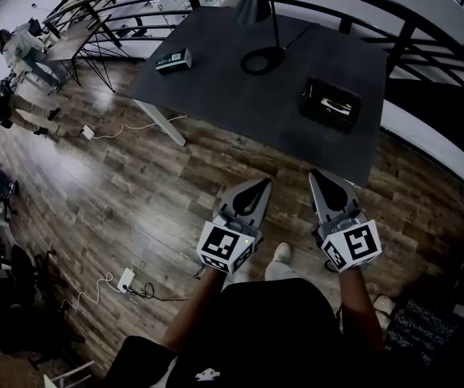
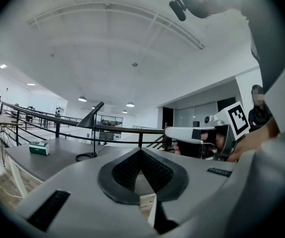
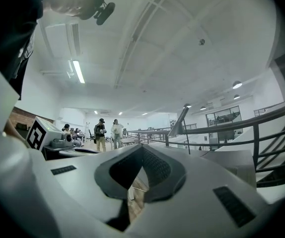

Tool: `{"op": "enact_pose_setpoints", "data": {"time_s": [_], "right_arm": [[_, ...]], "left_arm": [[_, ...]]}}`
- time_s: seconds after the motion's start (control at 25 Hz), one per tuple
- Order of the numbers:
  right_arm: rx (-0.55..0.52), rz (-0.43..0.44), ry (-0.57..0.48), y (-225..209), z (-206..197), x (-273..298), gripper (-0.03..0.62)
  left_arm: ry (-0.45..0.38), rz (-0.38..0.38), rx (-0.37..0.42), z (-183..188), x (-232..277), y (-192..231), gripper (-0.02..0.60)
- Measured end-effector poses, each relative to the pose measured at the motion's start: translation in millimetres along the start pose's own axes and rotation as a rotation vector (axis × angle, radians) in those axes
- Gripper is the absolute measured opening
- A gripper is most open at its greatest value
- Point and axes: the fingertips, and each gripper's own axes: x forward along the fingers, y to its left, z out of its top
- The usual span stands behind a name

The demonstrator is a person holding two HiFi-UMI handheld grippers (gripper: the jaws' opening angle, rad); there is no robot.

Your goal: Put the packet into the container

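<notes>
A green and white packet [image 1: 174,60] lies near the far left corner of the dark table [image 1: 240,111]. A black container [image 1: 330,103] sits on the table's right side. In the left gripper view the packet [image 2: 38,148] shows at the far left of the tabletop. Both grippers are held low over the wooden floor, short of the table's near edge. My left gripper [image 1: 261,185] is shut and holds nothing. My right gripper [image 1: 315,175] is shut too, with nothing in it. The right gripper [image 2: 170,132] also shows in the left gripper view.
A black desk lamp [image 1: 262,24] stands on the table between packet and container, its round base [image 1: 262,60] near the middle. Black railings [image 1: 426,23] run behind the table. Cables and a power strip [image 1: 125,280] lie on the floor at left. People [image 3: 107,133] stand far off.
</notes>
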Motion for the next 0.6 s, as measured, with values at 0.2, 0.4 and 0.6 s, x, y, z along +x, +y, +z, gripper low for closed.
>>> {"op": "enact_pose_setpoints", "data": {"time_s": [0.2, 0.4, 0.6], "right_arm": [[0.014, 0.041, -0.011, -11.3, -4.6, 2.0, 0.003], [0.033, 0.072, -0.014, -13.3, -7.1, 3.2, 0.005], [0.041, 0.077, -0.036, -12.7, -3.6, 2.4, 0.004]], "left_arm": [[-0.009, 0.039, 0.023, 4.3, 13.4, 1.9, -0.003], [-0.005, 0.061, 0.041, 11.5, 19.6, 0.8, -0.003], [-0.001, 0.057, 0.055, 19.1, 20.9, -0.2, -0.002]]}}
